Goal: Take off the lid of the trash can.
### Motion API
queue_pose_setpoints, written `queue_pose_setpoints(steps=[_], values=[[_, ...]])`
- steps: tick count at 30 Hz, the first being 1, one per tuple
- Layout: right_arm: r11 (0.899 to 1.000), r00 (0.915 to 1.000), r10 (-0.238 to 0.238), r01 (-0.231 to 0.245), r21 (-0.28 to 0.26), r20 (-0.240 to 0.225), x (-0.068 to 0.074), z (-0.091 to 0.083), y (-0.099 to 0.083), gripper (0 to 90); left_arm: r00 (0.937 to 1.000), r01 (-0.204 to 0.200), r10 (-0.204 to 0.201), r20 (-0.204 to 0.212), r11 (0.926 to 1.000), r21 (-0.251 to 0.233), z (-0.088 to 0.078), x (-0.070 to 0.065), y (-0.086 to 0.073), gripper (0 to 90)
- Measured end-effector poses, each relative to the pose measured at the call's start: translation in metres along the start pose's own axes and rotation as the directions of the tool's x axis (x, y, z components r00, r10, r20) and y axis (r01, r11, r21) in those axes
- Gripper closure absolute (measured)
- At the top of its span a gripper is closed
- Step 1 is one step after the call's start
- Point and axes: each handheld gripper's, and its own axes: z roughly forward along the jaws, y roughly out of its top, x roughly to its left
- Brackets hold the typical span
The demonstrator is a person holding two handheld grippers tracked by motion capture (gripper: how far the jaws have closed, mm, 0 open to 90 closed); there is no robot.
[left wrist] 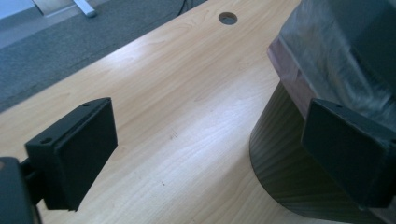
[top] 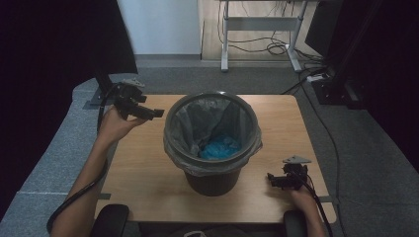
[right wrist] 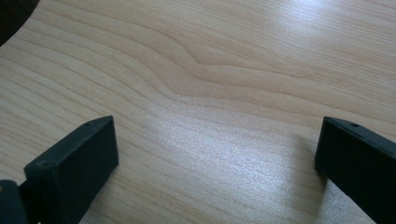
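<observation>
The bin [top: 212,143] stands mid-surface, its grey liner [top: 195,118] folded over the rim, something blue and crumpled [top: 220,147] lying at the bottom. So the bag looks fitted and the bin already holds some rubbish (whether more is to go in, I can't tell). Off its left side hovers the left hand-held gripper [top: 157,113], raised above the surface [top: 143,163], jaws spread wide with nothing between them; its own view puts the bin wall just beside one jaw. The right hand-held gripper [top: 272,177] sits low by the bin's right side, jaws likewise wide and empty over bare wood. Both free, the next grab looks open
</observation>
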Motion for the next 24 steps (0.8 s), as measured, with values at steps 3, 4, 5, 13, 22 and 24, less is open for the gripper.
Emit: queue_pose_setpoints(steps=[3, 4, 5, 13, 22, 24], values=[[1.000, 1.0000, 0.001, -0.001, 0.001, 0.000, 0.000, 0.000, 0.000, 0.0, 1.0000, -0.004, 0.004, -0.004, 1.0000, 0.001, -0.004, -0.001, 0.009, 2.9], [1.000, 1.0000, 0.001, -0.001, 0.000, 0.000, 0.000, 0.000, 0.000, 0.0, 1.0000, -0.004, 0.004, -0.004, 1.0000, 0.001, -0.004, -0.002, 0.011, 2.9], [1.000, 1.0000, 0.001, -0.001, 0.000, 0.000, 0.000, 0.000, 0.000, 0.0, 1.0000, -0.003, 0.003, -0.003, 1.0000, -0.001, -0.005, -0.002, 0.014, 2.9], [1.000, 1.0000, 0.001, -0.001, 0.001, 0.000, 0.000, 0.000, 0.000, 0.0, 0.9998, -0.013, 0.013, 0.011, 0.9999, -0.011, -0.011, -0.008, 0.037, 3.2], [1.000, 1.0000, 0.001, -0.001, 0.001, 0.000, 0.000, 0.000, 0.000, 0.0, 0.9969, -0.065, 0.065, 0.043, 0.9977, -0.022, -0.003, -0.026, 0.060, 2.9], [1.000, 1.0000, 0.001, -0.001, 0.001, 0.000, 0.000, 0.000, 0.000, 0.0, 0.9950, -0.080, 0.081, 0.058, 0.9966, -0.021, 0.001, -0.030, 0.063, 7.2]])
